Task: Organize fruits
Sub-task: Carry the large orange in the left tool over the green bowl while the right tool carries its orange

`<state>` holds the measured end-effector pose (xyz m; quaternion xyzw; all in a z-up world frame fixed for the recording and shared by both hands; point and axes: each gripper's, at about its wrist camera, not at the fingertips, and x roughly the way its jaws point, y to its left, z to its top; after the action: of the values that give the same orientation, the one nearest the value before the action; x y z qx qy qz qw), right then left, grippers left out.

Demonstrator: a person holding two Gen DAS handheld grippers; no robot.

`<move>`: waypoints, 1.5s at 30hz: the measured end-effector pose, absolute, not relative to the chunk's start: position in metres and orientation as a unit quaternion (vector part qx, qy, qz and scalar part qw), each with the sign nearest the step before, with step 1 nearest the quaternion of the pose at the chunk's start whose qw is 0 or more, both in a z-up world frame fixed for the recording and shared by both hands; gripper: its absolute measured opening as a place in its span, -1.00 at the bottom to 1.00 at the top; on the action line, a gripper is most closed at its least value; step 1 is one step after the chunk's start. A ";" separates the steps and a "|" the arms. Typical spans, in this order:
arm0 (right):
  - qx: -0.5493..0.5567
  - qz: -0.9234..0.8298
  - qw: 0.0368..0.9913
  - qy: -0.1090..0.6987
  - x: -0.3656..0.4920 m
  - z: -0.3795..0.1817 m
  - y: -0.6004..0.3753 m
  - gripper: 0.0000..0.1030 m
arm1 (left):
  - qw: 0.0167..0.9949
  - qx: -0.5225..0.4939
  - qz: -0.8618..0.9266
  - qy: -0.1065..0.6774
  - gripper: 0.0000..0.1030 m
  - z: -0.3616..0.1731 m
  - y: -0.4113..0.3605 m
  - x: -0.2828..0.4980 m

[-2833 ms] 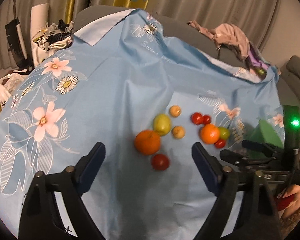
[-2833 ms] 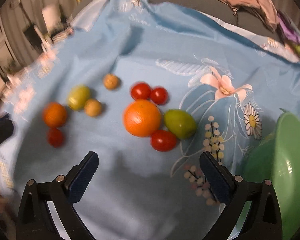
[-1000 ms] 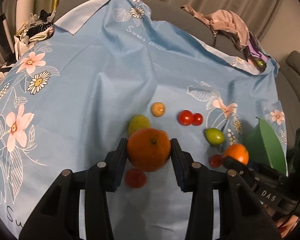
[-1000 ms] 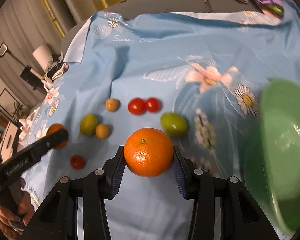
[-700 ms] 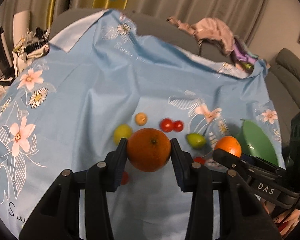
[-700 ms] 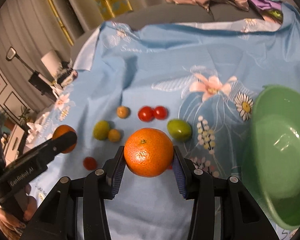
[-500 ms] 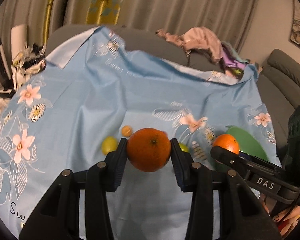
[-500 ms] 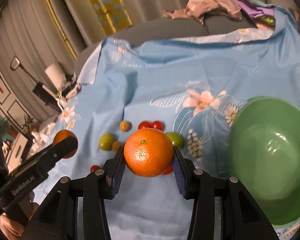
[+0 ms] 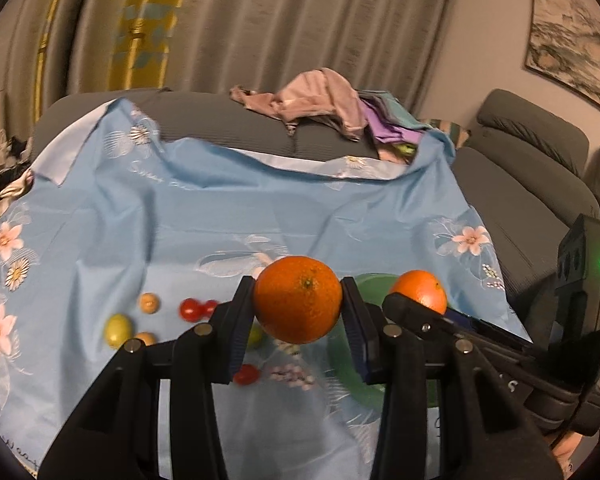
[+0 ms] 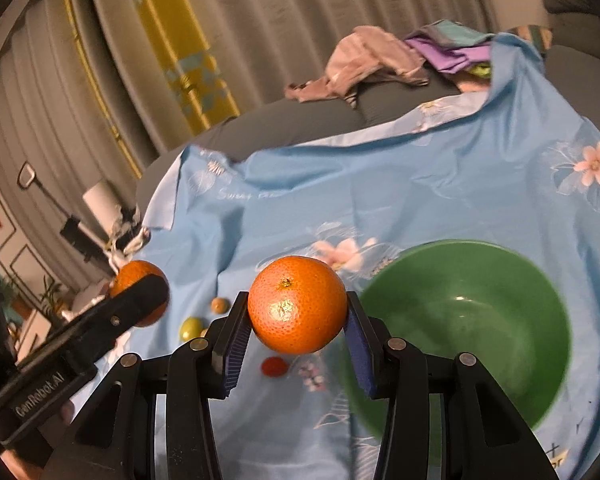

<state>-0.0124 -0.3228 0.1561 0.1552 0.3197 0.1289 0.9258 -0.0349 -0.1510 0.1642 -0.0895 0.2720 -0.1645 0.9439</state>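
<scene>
My left gripper (image 9: 299, 312) is shut on a large orange (image 9: 298, 292) and holds it above the blue flowered cloth (image 9: 220, 216). My right gripper (image 10: 296, 320) is shut on a second orange (image 10: 297, 300), just left of the green bowl (image 10: 460, 245), whose inside is bare. In the left wrist view the right gripper (image 9: 418, 308) with its orange (image 9: 424, 290) hangs over the bowl (image 9: 350, 372). The right wrist view shows the left gripper (image 10: 140, 296) with its orange (image 10: 134, 274) at the left.
Small fruits lie on the cloth at the left: two red tomatoes (image 9: 192, 309), a yellow-green fruit (image 9: 118, 328), a tan one (image 9: 148, 303) and another tomato (image 9: 246, 374). Clothes (image 9: 320, 100) are heaped on the grey sofa behind. A sofa arm (image 9: 532, 184) stands at the right.
Both grippers have risen with their oranges and moved right toward the bowl. The small fruits now lie farther below and to the left. The bowl fills more of the right wrist view.
</scene>
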 end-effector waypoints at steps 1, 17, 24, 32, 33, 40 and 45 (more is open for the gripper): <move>0.159 0.125 0.927 0.317 -0.014 0.157 -0.328 -0.10 | 0.942 -0.091 -0.170 0.274 -0.18 0.164 -0.157 -0.033; 0.218 0.019 0.920 0.326 -0.015 0.136 -0.413 -0.10 | 0.916 -0.067 -0.239 0.316 -0.18 0.146 -0.242 -0.006; 0.241 -0.004 0.908 0.344 -0.007 0.122 -0.433 -0.10 | 0.899 -0.063 -0.250 0.353 -0.18 0.122 -0.262 0.006; 0.256 -0.016 0.893 0.371 0.003 0.105 -0.442 -0.10 | 0.895 -0.063 -0.226 0.380 -0.18 0.105 -0.270 0.015; 0.257 -0.018 0.892 0.372 0.004 0.104 -0.443 -0.10 | 0.894 -0.066 -0.226 0.381 -0.18 0.104 -0.270 0.014; 0.238 -0.058 0.890 0.385 0.006 0.098 -0.448 -0.10 | 0.902 -0.060 -0.206 0.375 -0.18 0.105 -0.276 0.008; 0.240 -0.049 0.888 0.389 0.006 0.095 -0.449 -0.10 | 0.897 -0.046 -0.213 0.384 -0.18 0.098 -0.290 0.005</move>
<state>0.0065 -0.4488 0.0954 0.2404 0.3885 -0.0495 0.8882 0.0047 -0.2895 0.0977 -0.0455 0.3840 -0.2134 0.8972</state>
